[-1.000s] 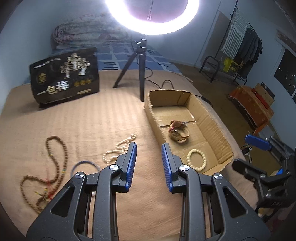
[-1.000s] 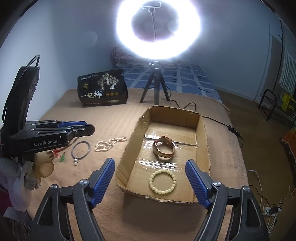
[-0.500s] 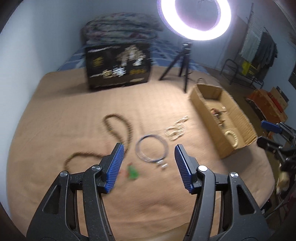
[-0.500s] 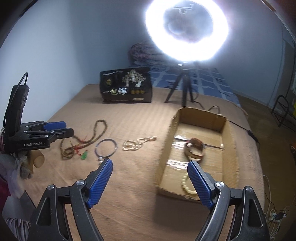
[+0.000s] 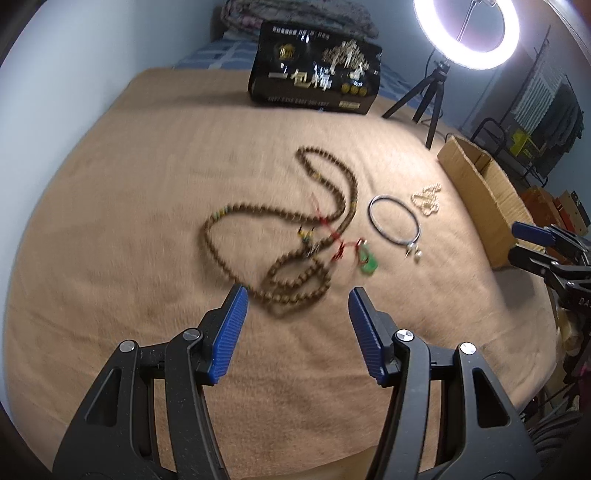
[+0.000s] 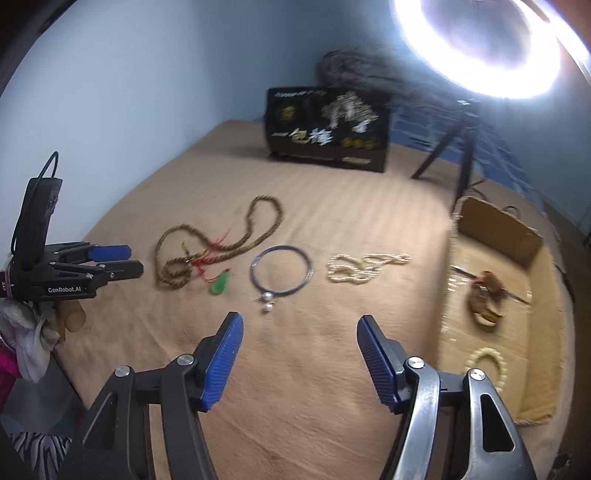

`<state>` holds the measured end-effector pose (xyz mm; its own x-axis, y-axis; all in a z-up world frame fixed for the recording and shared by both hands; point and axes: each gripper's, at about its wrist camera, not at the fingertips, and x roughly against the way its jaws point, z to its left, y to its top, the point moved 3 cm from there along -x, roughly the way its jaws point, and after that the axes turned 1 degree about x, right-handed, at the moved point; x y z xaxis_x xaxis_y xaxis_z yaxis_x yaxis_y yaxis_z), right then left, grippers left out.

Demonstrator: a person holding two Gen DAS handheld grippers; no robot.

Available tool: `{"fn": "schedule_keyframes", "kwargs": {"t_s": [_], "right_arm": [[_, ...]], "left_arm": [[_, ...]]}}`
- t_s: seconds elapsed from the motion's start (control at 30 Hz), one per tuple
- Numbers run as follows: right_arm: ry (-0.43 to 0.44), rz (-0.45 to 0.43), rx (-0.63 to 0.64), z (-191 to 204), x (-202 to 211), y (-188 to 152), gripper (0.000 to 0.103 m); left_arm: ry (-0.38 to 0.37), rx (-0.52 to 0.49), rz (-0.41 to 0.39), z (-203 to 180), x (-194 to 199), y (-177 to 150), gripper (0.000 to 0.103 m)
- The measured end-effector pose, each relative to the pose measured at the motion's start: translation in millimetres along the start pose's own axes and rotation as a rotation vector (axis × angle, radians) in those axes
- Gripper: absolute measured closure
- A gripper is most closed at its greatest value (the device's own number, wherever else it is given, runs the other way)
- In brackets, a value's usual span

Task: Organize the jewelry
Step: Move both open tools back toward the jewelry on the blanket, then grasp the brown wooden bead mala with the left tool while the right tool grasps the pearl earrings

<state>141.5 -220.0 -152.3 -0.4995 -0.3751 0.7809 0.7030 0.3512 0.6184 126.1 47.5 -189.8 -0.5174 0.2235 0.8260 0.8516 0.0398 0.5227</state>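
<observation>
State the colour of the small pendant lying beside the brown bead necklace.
Green pendant, clearest in the right wrist view.

A tan ribbed blanket [image 5: 122, 206] covers the bed and fills most of both views. At its far edge a black package [image 5: 314, 83] with white Chinese characters and gold tree artwork stands upright. Beyond it lies a rolled patterned quilt [image 5: 295, 18] on blue checked bedding [image 6: 424, 136]. A lit ring light [image 5: 466, 33] stands on a black tripod [image 5: 428, 103] to the right of the package, its legs on the blanket. Farther right, in the left wrist view, dark clothes [image 5: 565, 114] hang on a rack [image 5: 495, 136] against the wall. A pale blue wall [image 6: 147, 85] runs along the left side.
</observation>
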Motion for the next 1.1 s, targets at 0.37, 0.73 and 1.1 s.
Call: {"fn": "schedule_keyframes", "kwargs": {"t_s": [0.37,0.73,1.1], "right_arm": [[0.069,0.068,0.017,12,-44,-2,0.057],[0.094,0.114,0.035,19,-80,-1,0.066],[0.065,0.134,0.068,18,-104,2,0.075]], "left_arm": [[0.032,-0.079,0.04,-12,-34,-5,0.044],[0.092,-0.202,0.039,-25,-59,10,0.044],[0.074,-0.216,0.048,-15,-72,11,0.049]]}}
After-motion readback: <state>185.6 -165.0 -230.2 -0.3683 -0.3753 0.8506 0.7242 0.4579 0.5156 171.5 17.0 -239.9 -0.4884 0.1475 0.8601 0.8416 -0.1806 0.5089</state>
